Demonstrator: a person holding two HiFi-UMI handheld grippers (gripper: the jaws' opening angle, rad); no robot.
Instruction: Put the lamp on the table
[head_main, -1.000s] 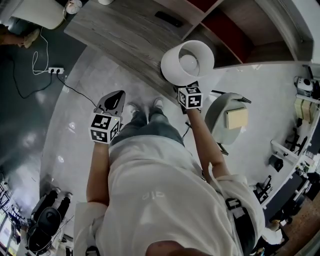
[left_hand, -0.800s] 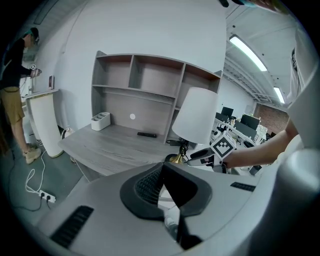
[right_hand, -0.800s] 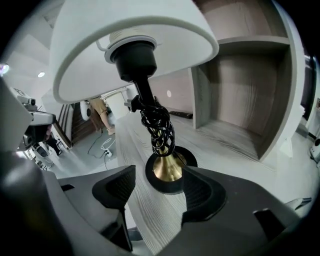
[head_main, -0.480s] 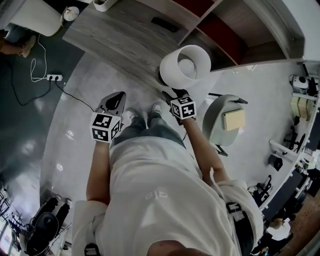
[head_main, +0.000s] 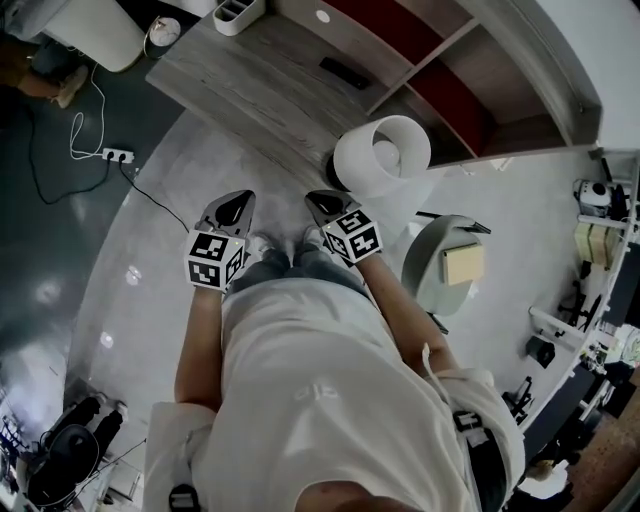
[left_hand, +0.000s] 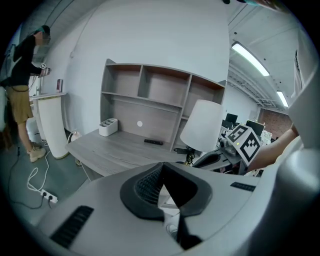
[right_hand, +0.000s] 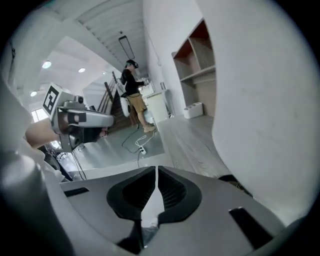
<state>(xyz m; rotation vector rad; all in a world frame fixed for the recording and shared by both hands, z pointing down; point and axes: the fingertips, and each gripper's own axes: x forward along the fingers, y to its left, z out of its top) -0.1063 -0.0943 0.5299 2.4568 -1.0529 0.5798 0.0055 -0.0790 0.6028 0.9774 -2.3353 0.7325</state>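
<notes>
The lamp (head_main: 382, 158), with a white drum shade and a dark base, stands upright on the near edge of the grey wooden table (head_main: 250, 75). My right gripper (head_main: 322, 203) hovers just left of it, clear of the shade, shut with nothing between its jaws. My left gripper (head_main: 232, 207) is further left over the floor, also shut and empty. In the left gripper view the lamp (left_hand: 202, 125) rises behind the right gripper (left_hand: 220, 156). In the right gripper view the shade (right_hand: 260, 100) fills the right side, close by.
Shelves (head_main: 450, 85) rise behind the table. A white organiser box (head_main: 238, 12) and a dark remote (head_main: 343, 72) lie on it. A power strip with cable (head_main: 112, 154) is on the floor at left. A round chair (head_main: 447, 262) stands at right. A person (left_hand: 20, 85) stands far left.
My right gripper has come away from under the lamp shade and drawn back to the left, toward my body. The lamp stays on the table edge. The left gripper has hardly moved.
</notes>
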